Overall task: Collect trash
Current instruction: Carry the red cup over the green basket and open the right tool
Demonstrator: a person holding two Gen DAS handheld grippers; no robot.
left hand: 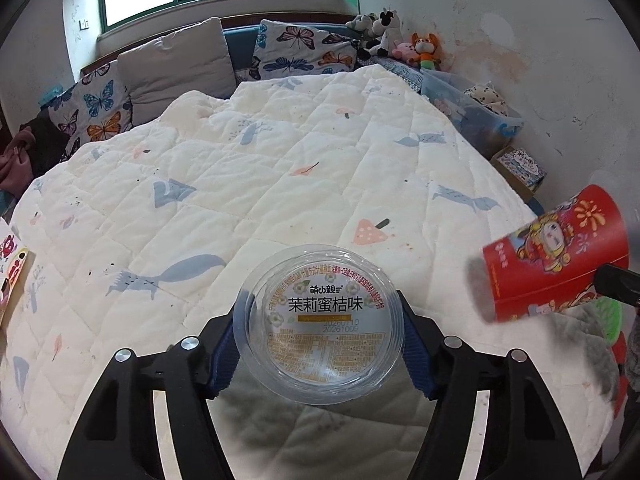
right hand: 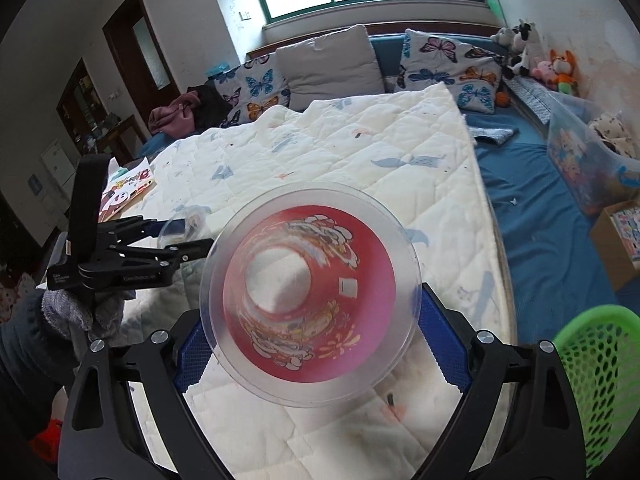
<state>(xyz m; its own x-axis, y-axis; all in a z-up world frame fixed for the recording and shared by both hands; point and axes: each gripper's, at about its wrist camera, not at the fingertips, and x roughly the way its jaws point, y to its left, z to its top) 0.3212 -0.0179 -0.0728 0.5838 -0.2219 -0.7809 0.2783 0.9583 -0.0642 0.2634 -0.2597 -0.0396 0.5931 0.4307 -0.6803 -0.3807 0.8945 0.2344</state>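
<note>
left gripper (left hand: pixel 320 344): jelly cup (left hand: pixel 318 330) being pinched between the jaws, over the bed (left hand: pixel 248 184) | right gripper (right hand: pixel 316 344): red cup (right hand: pixel 310 294) being clamped sideways | both probably being hauled to the green basket (right hand: pixel 596 380) (right there, lol)

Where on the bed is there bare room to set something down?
The white quilt is bare across its middle, from the butterfly pillows down to the left gripper. The blue sheet between the quilt edge and the clear storage bin is mostly free too. It is crowded near the plush toys and the picture book.
</note>
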